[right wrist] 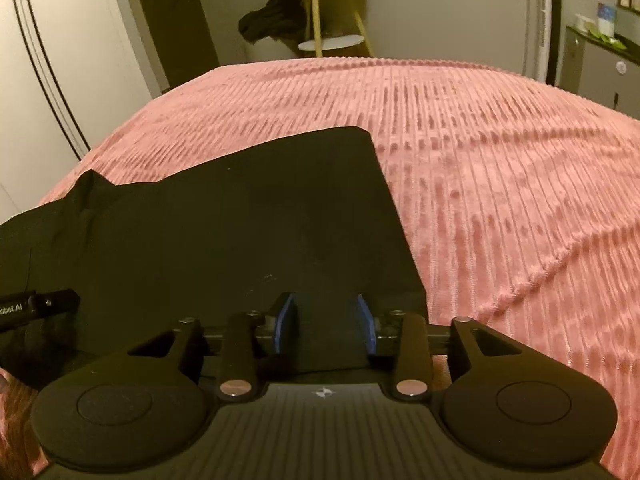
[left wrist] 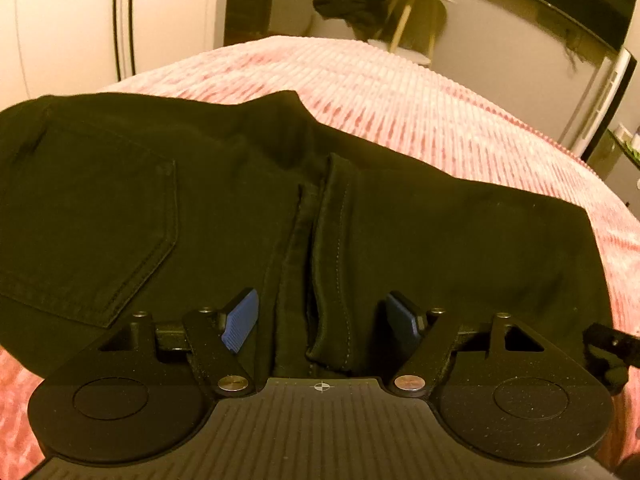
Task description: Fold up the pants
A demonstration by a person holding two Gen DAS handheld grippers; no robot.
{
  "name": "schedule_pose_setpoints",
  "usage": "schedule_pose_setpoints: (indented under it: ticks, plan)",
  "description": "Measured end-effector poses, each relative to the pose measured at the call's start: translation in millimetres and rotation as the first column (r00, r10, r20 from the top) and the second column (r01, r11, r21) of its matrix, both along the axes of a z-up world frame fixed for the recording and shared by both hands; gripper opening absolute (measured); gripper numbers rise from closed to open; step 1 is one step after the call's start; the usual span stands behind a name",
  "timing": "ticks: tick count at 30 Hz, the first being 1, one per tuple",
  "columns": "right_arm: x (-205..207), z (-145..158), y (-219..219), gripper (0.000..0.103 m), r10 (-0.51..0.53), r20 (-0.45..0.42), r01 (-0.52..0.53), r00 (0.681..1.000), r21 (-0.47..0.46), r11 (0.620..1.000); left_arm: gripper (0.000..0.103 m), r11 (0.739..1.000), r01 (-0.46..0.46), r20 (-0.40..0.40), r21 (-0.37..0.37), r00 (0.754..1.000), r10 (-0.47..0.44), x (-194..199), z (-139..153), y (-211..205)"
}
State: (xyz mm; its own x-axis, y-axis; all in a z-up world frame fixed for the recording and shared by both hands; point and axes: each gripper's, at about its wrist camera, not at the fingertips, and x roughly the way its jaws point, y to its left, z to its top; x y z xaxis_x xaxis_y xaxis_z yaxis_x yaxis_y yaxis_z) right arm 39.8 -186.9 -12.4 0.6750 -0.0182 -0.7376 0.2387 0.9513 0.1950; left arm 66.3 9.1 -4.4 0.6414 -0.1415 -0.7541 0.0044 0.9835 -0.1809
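- Pink ribbed bedspread (right wrist: 500,200) covers the bed under both views, and we use it as our landmark.
- On the left gripper (left wrist: 322,320) we see the blue fingers (left wrist: 240,322) standing wide apart, pressing on nothing.
- Between them, and lower down on the bedspread, runs the centre seam (left wrist: 320,260) of the black pants (left wrist: 200,200), bunched into a raised ridge.
- To the left of that seam in the left wrist view lies a stitched back pocket (left wrist: 92,236), flat on the cloth.
- On the right gripper (right wrist: 326,328) the blue fingers (right wrist: 286,326) stand at a narrow gap; black cloth lies between them, but we see no pad pressing on it.
- The pants (right wrist: 240,220) in the right wrist view lie flat on the near part of the bedspread, with a straight edge running away from the fingers and a squared corner further up the bed.
- Bare bedspread stretches to the right of that edge and beyond the corner.
- At the left margin of the right wrist view, part of the other gripper (right wrist: 36,306) shows over the pants.
- Beyond the far edge of the bedspread stands a small round side table (right wrist: 320,12) with wooden legs, and a dark garment (right wrist: 276,16) is heaped just beside it.
- Pale wardrobe doors (left wrist: 80,20) rise to the left of the bedspread.
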Motion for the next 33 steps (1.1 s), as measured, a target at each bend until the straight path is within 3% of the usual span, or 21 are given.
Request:
schedule_pose_setpoints:
  ticks: [5, 15, 18, 19, 20, 23, 25, 26, 28, 30, 33]
  plan:
    - [-4.3, 1.8, -7.2, 0.04, -0.01, 0.031, 0.008, 0.999, 0.067, 0.998, 0.057, 0.998, -0.044, -0.001, -0.045, 0.999, 0.044, -1.2, -0.8, 10.5]
    - [-4.0, 2.1, -5.3, 0.043, -0.003, 0.04, 0.001, 0.999, 0.065, 0.998, 0.036, 0.99, -0.076, 0.004, -0.117, 0.997, 0.077, -2.2, -1.2, 22.2]
    - [-5.9, 3.1, -7.0, 0.043, -0.007, 0.056, 0.003, 0.998, 0.075, 0.997, 0.028, 0.989, -0.074, 0.049, -0.128, 0.996, 0.08, -8.4, 7.5, 21.8]
    - [-7.0, 4.0, -7.4, 0.044, -0.008, 0.066, 0.003, 0.998, 0.08, 0.997, 0.026, 0.989, -0.072, 0.088, -0.126, 0.993, 0.084, -13.0, 14.0, 21.0]
    - [-7.9, 4.8, -7.4, 0.045, -0.009, 0.073, 0.003, 0.997, 0.084, 0.996, 0.013, 0.99, -0.075, 0.12, -0.116, 0.989, 0.089, -16.9, 19.3, 20.2]
    - [-7.5, 4.6, -8.3, 0.049, -0.012, 0.072, 0.005, 0.997, 0.093, 0.996, 0.005, 0.992, -0.123, 0.145, -0.025, 0.982, 0.125, -18.4, 19.9, 18.9]
    - [-4.2, 2.2, -7.7, 0.049, -0.012, 0.052, 0.007, 0.999, 0.089, 0.996, 0.022, 0.99, -0.138, 0.075, 0.014, 0.988, 0.137, -8.6, 9.2, 20.8]
    - [-3.3, 1.5, -6.9, 0.049, -0.01, 0.048, 0.006, 0.999, 0.085, 0.996, 0.04, 0.988, -0.155, 0.042, -0.01, 0.987, 0.155, -5.9, 5.3, 24.5]
    - [-3.2, 1.1, -6.0, 0.051, -0.003, 0.048, -0.001, 0.999, 0.08, 0.997, 0.051, 0.978, -0.188, 0.054, -0.086, 0.98, 0.193, -8.1, 8.2, 33.0]
    - [-3.2, 0.9, -6.5, 0.052, -0.003, 0.049, -0.001, 0.999, 0.084, 0.996, 0.085, 0.963, -0.234, 0.085, -0.133, 0.965, 0.246, -11.9, 16.8, 41.5]
    - [-3.7, 0.5, -8.8, 0.053, -0.008, 0.053, 0.003, 0.999, 0.102, 0.995, 0.091, 0.912, -0.318, 0.132, -0.259, 0.924, 0.359, -24.8, 34.4, 69.0]
